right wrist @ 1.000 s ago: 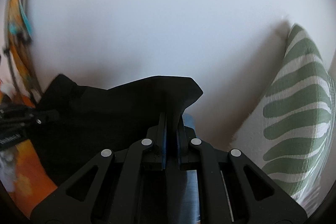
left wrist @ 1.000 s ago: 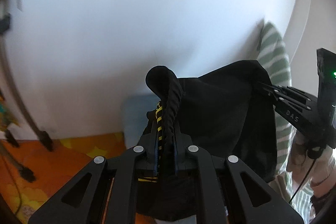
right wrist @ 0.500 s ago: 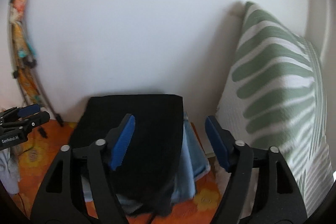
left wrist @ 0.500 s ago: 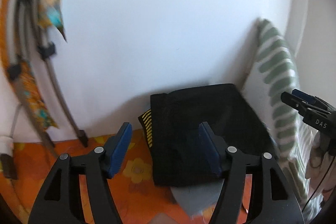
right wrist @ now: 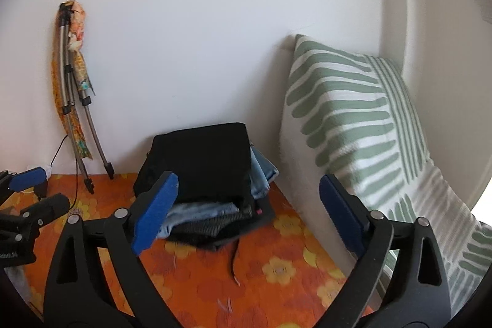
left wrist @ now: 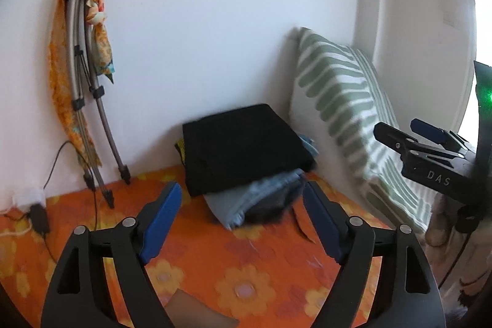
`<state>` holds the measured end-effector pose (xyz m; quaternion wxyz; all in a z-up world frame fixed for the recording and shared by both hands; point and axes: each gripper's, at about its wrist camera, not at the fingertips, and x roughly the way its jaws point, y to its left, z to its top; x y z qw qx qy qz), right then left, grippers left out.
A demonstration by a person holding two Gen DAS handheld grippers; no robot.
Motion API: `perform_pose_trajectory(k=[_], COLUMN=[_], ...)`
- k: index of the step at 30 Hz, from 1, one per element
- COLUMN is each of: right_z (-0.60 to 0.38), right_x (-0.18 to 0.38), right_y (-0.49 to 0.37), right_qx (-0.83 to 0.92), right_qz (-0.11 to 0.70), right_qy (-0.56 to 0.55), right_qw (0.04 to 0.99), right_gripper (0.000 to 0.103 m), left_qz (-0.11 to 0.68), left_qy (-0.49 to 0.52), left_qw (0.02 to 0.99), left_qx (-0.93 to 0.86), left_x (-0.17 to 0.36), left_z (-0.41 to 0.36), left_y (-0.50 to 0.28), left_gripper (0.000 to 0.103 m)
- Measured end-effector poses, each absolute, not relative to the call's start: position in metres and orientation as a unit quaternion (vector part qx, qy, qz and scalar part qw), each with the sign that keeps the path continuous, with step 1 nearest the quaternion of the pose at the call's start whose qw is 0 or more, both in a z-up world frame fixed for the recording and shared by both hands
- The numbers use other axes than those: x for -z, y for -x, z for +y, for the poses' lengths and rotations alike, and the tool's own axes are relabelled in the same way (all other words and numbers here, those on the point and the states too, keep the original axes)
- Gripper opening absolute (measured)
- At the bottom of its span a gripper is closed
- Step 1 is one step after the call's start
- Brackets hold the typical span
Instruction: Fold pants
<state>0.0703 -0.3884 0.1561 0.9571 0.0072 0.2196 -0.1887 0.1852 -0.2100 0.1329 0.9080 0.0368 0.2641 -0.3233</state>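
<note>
Black pants (left wrist: 243, 146) folded, laid atop clothes pile (left wrist: 261, 199) at wall, pillow (left wrist: 341, 112) just right; long axis not told. Orange sheet (left wrist: 246, 266) open in front. Left gripper (left wrist: 243, 223) spread, empty; right gripper (right wrist: 249, 211) spread, empty. Tripod (left wrist: 83, 88) seen left

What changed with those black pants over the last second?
Both grippers, left and right, let go of the black pants, opened wide and backed away. The pants now lie folded on top of the clothes pile. The pillow and tripod stayed put.
</note>
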Motion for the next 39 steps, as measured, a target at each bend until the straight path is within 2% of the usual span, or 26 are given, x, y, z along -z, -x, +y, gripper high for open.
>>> perform_pose_trajectory(k=[14, 39], right_z=[-0.360, -0.353], right_x=[-0.150, -0.153], right_y=[0.025, 0.043], right_qx=[0.198, 0.191], right_qz=[0.209, 0.207], right_qy=[-0.015, -0.020], right_qw=[0.958, 0.959], right_gripper=[0.099, 0.099], left_qz=[0.269, 0.251], left_qy=[-0.052, -0.060], left_qw=[0.914, 0.920], left_qx=[0.300, 0.293], left_x=[-0.127, -0.137], left_z=[-0.191, -0.183], left_y=[-0.113, -0.089], left_gripper=[0.081, 0.081])
